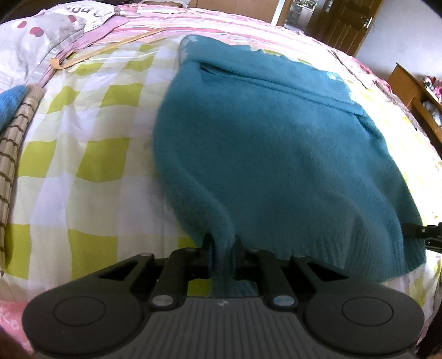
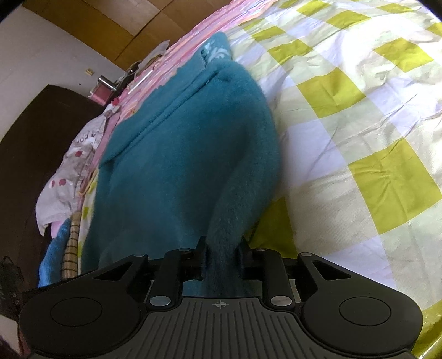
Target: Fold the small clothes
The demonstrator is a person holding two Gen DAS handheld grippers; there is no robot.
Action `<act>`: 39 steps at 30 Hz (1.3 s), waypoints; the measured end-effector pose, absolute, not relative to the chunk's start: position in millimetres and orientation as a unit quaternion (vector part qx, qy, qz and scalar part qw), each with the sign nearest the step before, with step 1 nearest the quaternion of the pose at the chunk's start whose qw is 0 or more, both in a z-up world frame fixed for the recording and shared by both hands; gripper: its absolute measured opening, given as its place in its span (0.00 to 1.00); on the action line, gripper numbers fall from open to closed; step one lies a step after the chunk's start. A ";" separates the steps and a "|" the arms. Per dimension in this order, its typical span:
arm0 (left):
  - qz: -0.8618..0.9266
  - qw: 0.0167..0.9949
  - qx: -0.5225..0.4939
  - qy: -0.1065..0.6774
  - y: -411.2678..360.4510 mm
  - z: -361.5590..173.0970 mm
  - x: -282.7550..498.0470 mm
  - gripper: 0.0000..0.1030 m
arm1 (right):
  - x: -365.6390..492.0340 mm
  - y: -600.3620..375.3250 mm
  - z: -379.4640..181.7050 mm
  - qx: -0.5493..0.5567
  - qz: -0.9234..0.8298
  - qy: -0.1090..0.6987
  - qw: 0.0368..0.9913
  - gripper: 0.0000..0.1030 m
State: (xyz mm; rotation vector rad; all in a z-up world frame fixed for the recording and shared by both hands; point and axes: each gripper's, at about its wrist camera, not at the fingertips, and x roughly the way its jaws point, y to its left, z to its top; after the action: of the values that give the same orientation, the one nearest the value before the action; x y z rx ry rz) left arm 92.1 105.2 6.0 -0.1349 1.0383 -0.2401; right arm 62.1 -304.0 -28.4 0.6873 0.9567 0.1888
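Left wrist view: left gripper [image 1: 223,243] at bottom centre, jaws nearly together, clamped on a bunched edge of the teal sweater [image 1: 265,143]. The fabric runs down between the fingers and past them toward the camera. The sweater fills centre and right of the frame, fuzzy knit, lying spread on the green-and-white checked sheet [image 1: 83,132], near edge pulled up into a ridge at the grip. A seam line crosses it in the upper half; a pale pattern shows at its far tip, upper centre. At the right edge, mid-low, part of the other gripper's black hardware [image 1: 428,230] sits at the sweater's right corner. Upper left: grey pillow with red spots [image 1: 47,33], and a thin wooden stick [image 1: 105,49] lying on the pink striped cover [image 1: 221,24]. Left edge: a tan striped garment [image 1: 13,143] with blue cloth [image 1: 11,102] just above it. Top right: a dark wooden door [image 1: 350,24]; a wooden shelf [image 1: 414,85] at far right.

Right wrist view: right gripper [image 2: 222,245] at bottom centre, jaws narrow, pinching a thick fold of the same teal sweater [image 2: 187,143]. The fold rises steeply from the fingers as a fuzzy ridge. The sweater fills the centre, running up and left to its patterned tip in the upper centre. The checked sheet [image 2: 359,124] takes up the whole right side. Left: spotted pillow [image 2: 71,165], with the tan striped garment [image 2: 71,248] and blue cloth [image 2: 52,254] below it. Pink striped cover [image 2: 171,58] along the upper left diagonal, a dark headboard [image 2: 33,132] at far left.
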 end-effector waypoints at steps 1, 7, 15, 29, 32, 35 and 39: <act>-0.115 0.859 -0.074 0.494 107.6 6.6 92.9 0.16 | 62.6 -304.0 -28.6 0.327 0.089 0.450 0.826 0.19; -0.138 0.852 -0.179 0.472 123.7 15.4 101.4 0.15 | 64.9 -302.1 -18.0 0.366 0.108 0.418 0.825 0.17; -0.172 0.854 -0.292 0.394 130.9 39.4 139.0 0.15 | 92.8 -305.8 7.2 0.450 0.150 0.343 0.811 0.17; -0.142 0.889 -0.302 0.313 130.0 59.0 262.7 0.14 | 211.9 -322.3 31.5 0.489 0.136 0.253 0.823 0.16; -0.125 0.896 -0.293 0.311 126.1 54.3 295.8 0.14 | 244.2 -324.2 26.1 0.504 0.118 0.245 0.820 0.16; -0.107 0.899 -0.291 0.310 125.8 47.7 319.2 0.14 | 273.9 -330.2 21.1 0.512 0.095 0.237 0.820 0.16; -0.086 0.898 -0.288 0.321 125.2 35.8 341.1 0.14 | 300.7 -332.6 6.0 0.507 0.065 0.252 0.822 0.16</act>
State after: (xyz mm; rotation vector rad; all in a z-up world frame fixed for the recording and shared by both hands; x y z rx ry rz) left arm 341.1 125.2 35.8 -0.5969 0.6644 -0.1775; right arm 300.7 -332.6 6.0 1.0795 0.5352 0.1378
